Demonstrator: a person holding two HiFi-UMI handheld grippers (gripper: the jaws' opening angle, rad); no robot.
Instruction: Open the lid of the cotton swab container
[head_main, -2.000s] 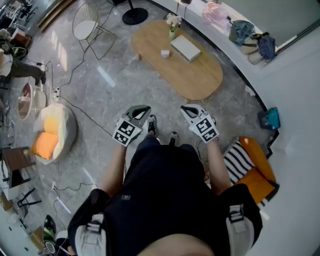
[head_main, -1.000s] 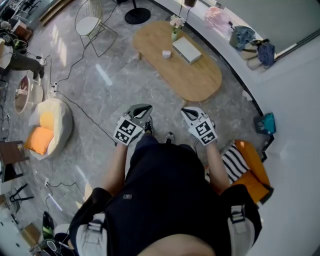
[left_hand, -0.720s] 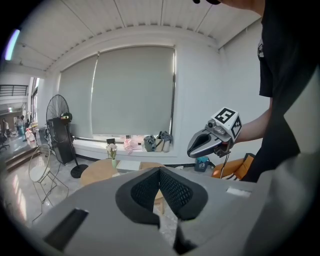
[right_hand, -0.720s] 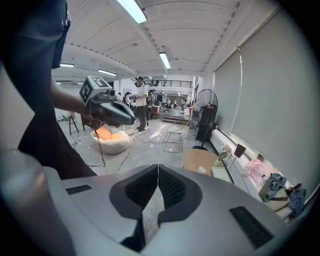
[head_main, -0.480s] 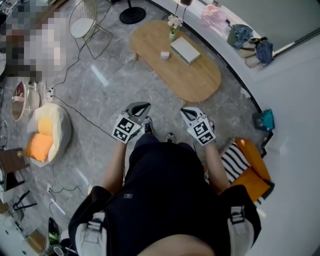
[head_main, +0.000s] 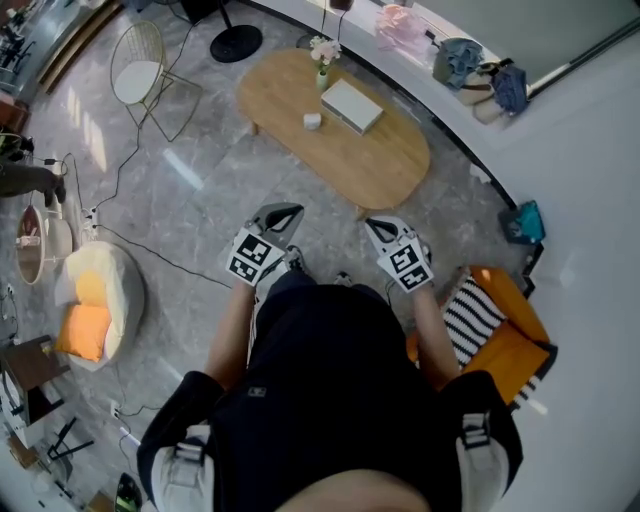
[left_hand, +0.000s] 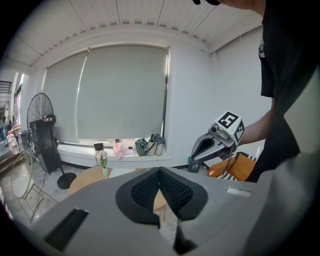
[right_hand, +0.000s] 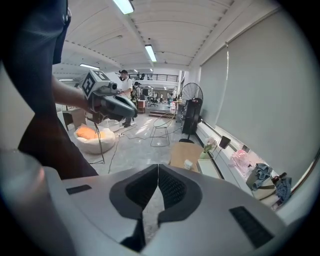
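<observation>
Head view: you stand on the grey floor with both tools held out in front of your waist. Your left gripper (head_main: 284, 213) and right gripper (head_main: 374, 224) are both closed and empty, tips aimed at the oval wooden table (head_main: 385, 160). The cotton swab container (head_main: 312, 121), a small white box, sits on the table toward its far end, near the long edge on your left. It is well apart from both grippers, ahead of them and between their lines. A flat white box (head_main: 351, 105) lies just beside it, and a flower vase (head_main: 321, 56) stands at the far edge. Each gripper's cube carries black-and-white square markers; print on the container is too small to read.

Left gripper view: the jaws (left_hand: 159, 173) meet with nothing between the dark ribbed pads. Your right gripper (left_hand: 196, 153) hangs to the right, jaws together, its marker cube on top. A strip of the table (left_hand: 82, 181) shows above the gripper body with the vase (left_hand: 102, 161) on it; I can't make out the container here.

Right gripper view: the jaws (right_hand: 158, 170) are pressed together, nothing held. The container (right_hand: 188, 164) shows just above the jaws and a little right, on the near part of the table (right_hand: 181, 152), far off. The vase (right_hand: 209, 146) stands beyond it. Your left gripper (right_hand: 133, 113) hangs at upper left, closed.
</observation>
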